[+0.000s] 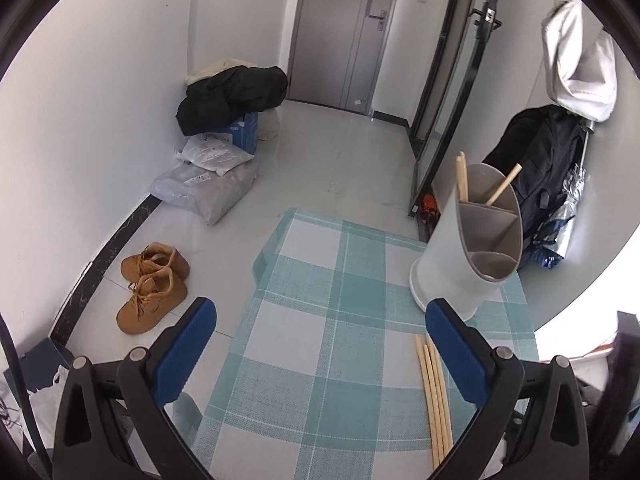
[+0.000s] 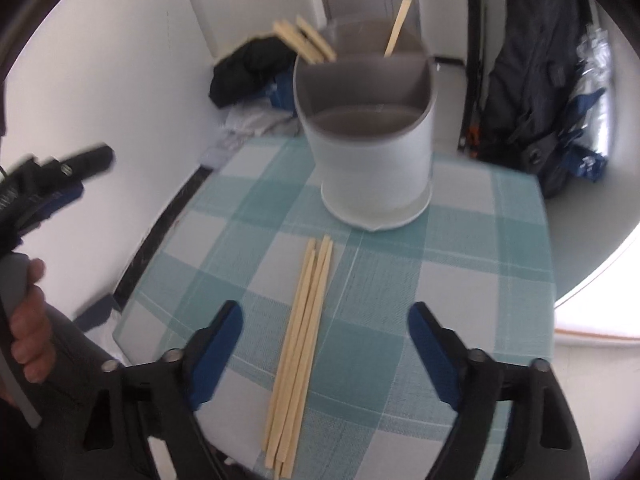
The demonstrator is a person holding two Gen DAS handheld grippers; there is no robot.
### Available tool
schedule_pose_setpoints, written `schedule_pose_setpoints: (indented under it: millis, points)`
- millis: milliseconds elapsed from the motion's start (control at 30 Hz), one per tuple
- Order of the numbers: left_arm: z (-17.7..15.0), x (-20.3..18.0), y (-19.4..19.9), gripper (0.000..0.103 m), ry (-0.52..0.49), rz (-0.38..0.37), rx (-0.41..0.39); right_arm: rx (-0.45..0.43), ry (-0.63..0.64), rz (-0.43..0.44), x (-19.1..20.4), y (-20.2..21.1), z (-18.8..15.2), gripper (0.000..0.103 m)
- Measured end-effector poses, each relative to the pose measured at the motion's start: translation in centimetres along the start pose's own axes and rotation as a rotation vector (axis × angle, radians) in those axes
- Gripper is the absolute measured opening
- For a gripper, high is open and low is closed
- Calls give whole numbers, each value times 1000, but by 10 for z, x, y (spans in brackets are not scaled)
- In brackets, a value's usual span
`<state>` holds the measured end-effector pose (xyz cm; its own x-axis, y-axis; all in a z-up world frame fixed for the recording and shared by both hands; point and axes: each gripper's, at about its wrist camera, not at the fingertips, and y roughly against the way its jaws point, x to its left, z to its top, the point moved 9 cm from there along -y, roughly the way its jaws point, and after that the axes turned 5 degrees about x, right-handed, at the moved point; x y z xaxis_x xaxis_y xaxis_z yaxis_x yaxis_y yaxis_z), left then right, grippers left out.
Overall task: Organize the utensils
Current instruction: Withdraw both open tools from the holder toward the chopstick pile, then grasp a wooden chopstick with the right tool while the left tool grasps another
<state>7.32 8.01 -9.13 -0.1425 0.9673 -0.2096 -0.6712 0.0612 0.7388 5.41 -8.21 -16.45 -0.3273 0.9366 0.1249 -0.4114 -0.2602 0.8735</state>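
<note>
A bundle of several pale wooden chopsticks (image 2: 300, 344) lies on the teal-and-white checked tablecloth (image 2: 480, 260). My right gripper (image 2: 326, 310) is open just above them; they run up the gap between its blue pads, touching neither. Behind stands a white utensil holder (image 2: 372, 160) with grey compartments; a few chopsticks (image 2: 308, 40) lean out of its far section. My left gripper (image 1: 322, 306) is open with nothing in it over the cloth's left part. In its view the loose chopsticks (image 1: 434, 396) lie by its right finger and the holder (image 1: 472, 240) is further right.
The table's left edge (image 1: 256, 272) drops to a tiled floor with tan boots (image 1: 154, 284), plastic bags (image 1: 208, 188) and a black jacket on a box (image 1: 232, 100). A dark backpack (image 2: 536, 80) leans on the wall right of the table. A person's hand (image 2: 28, 320) holds the left gripper's handle.
</note>
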Motion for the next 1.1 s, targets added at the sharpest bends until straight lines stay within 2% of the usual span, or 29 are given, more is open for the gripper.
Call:
schedule_pose_setpoints:
  millis: [67, 167, 300, 533, 633, 900, 1000, 1100]
  points:
    - [0, 5, -2, 102, 19, 1, 7, 62, 3, -24, -2, -18, -2, 60]
    - [0, 10, -5, 102, 49, -6, 23, 136, 5, -62, -7, -42, -4, 50]
    - [-2, 14, -9, 102, 79, -25, 46, 187, -3, -52, -7, -60, -8, 38]
    - [-2, 14, -15, 102, 104, -51, 79, 212, 52, -102, -3, -65, -15, 31]
    - [-1, 13, -14, 102, 117, -63, 84, 230, 55, -91, -2, -66, -18, 26]
    - [1, 18, -15, 102, 148, -81, 97, 226, 53, -76, -6, -58, -12, 25]
    - [2, 19, -16, 102, 161, -88, 101, 213, 38, -86, -12, -56, -6, 25]
    - [1, 21, -18, 102, 173, -93, 111, 236, 47, -103, -15, -62, -6, 25]
